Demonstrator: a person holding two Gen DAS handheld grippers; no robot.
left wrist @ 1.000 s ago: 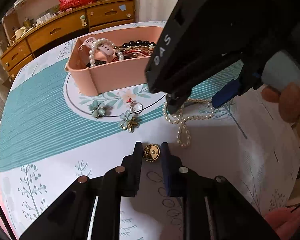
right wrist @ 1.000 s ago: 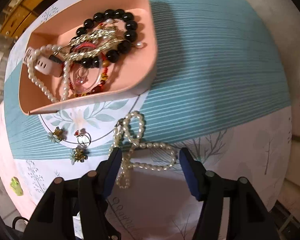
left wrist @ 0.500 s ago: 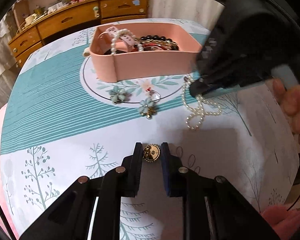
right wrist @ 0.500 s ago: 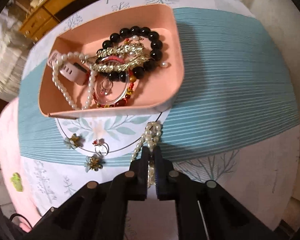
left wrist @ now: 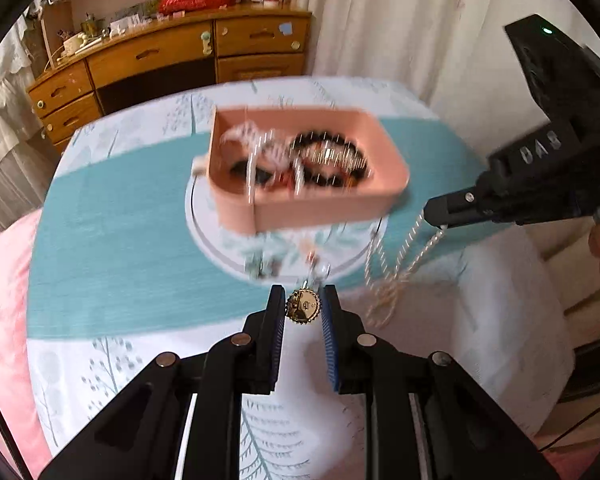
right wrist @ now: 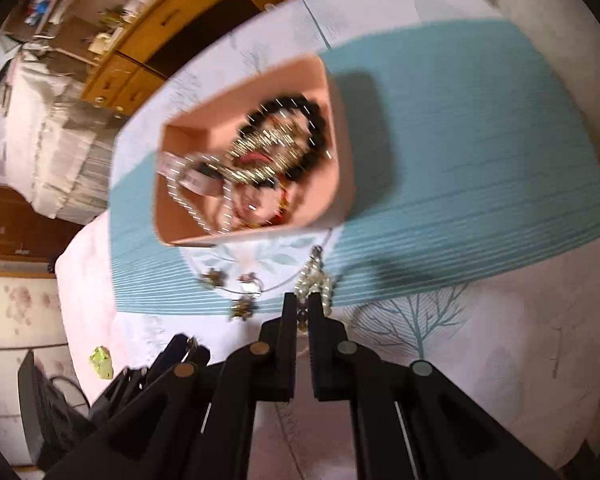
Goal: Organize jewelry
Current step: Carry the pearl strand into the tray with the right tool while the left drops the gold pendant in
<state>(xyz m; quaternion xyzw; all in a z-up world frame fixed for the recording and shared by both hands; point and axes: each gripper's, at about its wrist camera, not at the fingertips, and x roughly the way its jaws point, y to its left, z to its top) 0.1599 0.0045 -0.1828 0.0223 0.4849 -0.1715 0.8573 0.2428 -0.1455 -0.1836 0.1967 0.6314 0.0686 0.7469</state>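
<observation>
Gold brooch (left wrist: 303,306) sits pinched in the left gripper (left wrist: 302,307), the pink tray (left wrist: 332,212) lying at twelve o'clock beyond it. From the right wrist, the right gripper (right wrist: 302,305) clamps the pearl necklace (right wrist: 314,280); the tray sits at eleven o'clock, near.

The only readable text is "DAS", in pale capital letters on the side of the black body of the right gripper (left wrist: 440,216), seen from the left wrist camera. Everything else is too blurred or too small to read.
</observation>
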